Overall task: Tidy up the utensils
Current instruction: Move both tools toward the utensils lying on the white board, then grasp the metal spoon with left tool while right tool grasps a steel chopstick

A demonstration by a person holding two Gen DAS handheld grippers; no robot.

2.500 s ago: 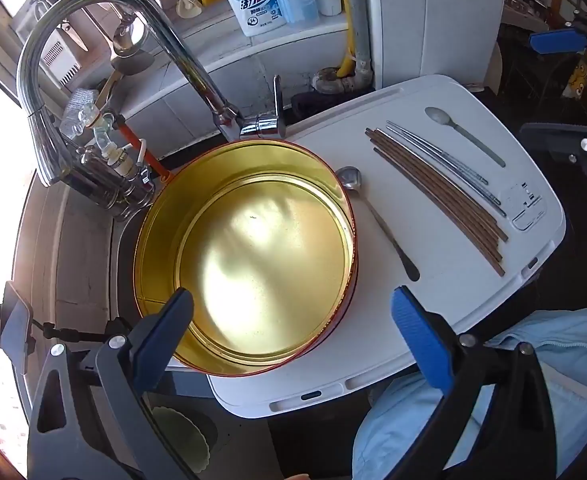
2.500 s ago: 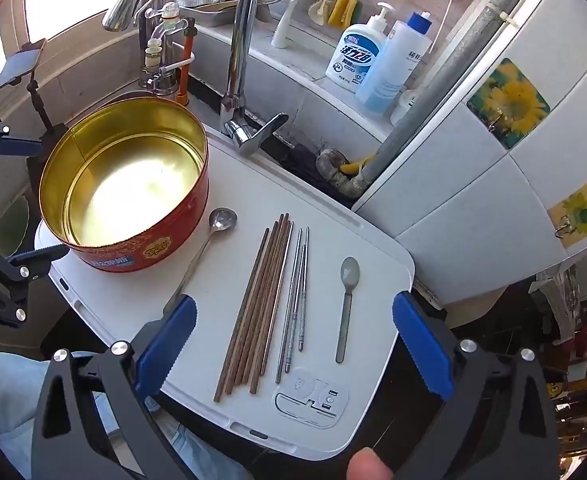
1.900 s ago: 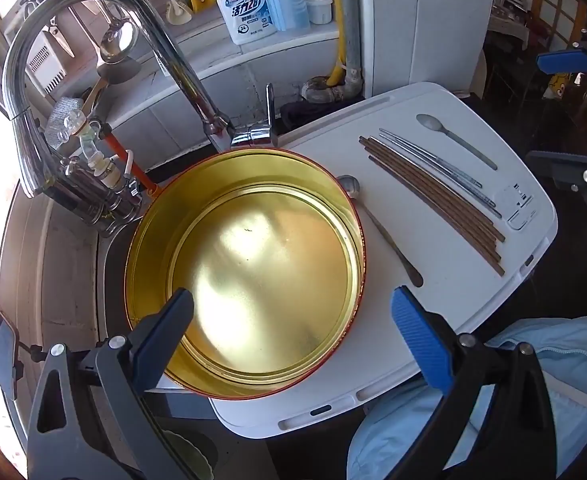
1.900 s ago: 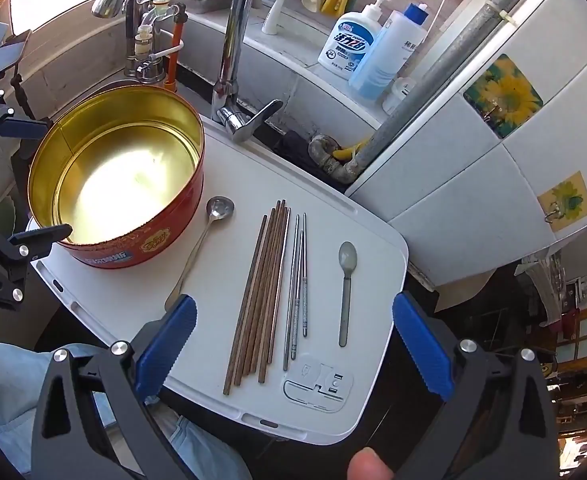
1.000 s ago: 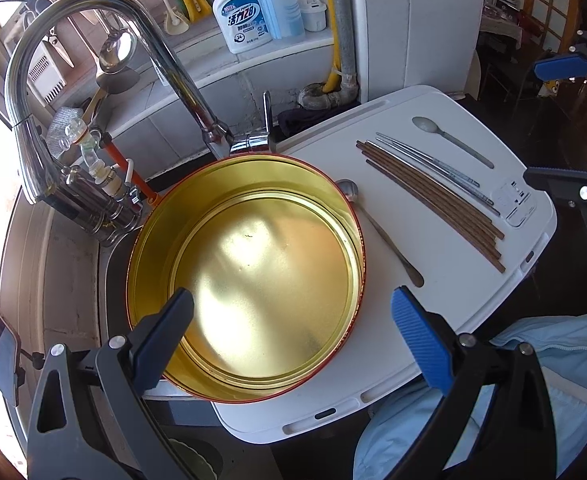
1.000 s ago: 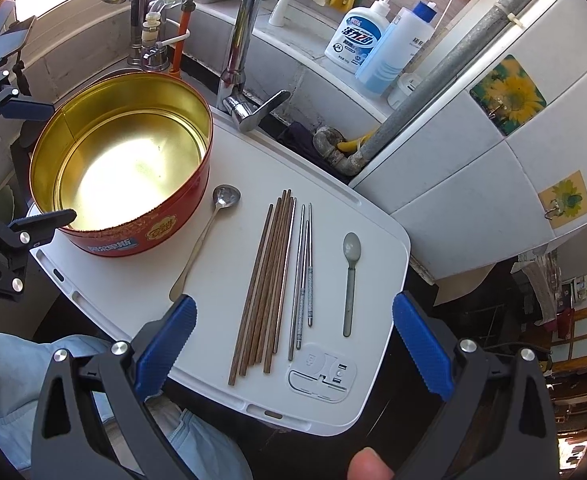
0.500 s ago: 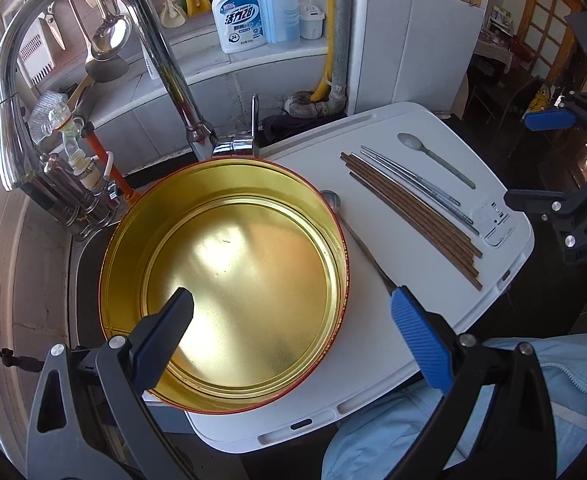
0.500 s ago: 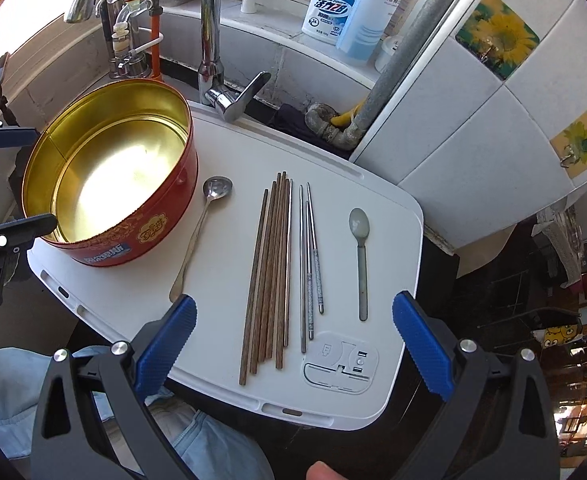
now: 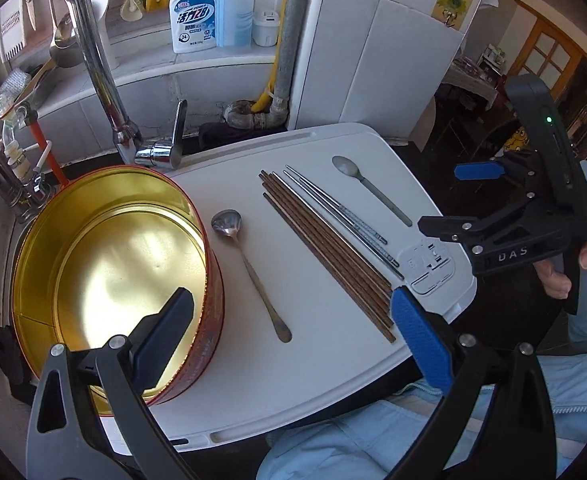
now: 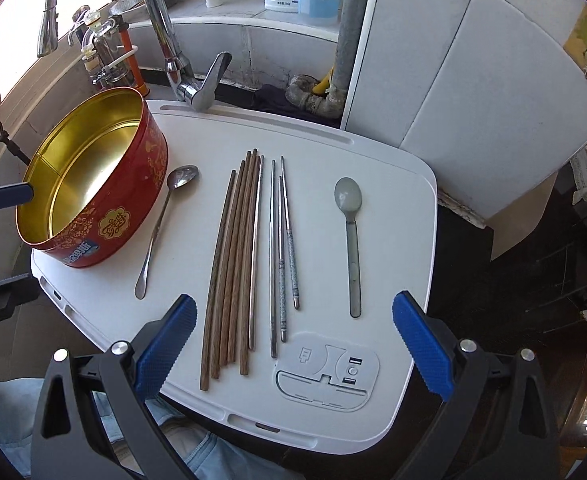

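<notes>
A white board lies over the sink with utensils in a row on it. From left to right they are a steel spoon, several wooden chopsticks, metal chopsticks and a grey-green spoon. A red tin with a gold inside stands empty at the board's left end. My right gripper is open above the near ends of the chopsticks. My left gripper is open over the tin's near rim and the steel spoon's handle. Neither holds anything.
A chrome faucet rises behind the tin, its lever at the board's back edge. Soap bottles stand on the ledge. A moulded phone slot sits at the board's near right. A person's light-blue sleeve is below.
Both grippers have dropped closer to the board. The left view has swung right, from over the tin toward the utensils. Nothing on the board has moved.
</notes>
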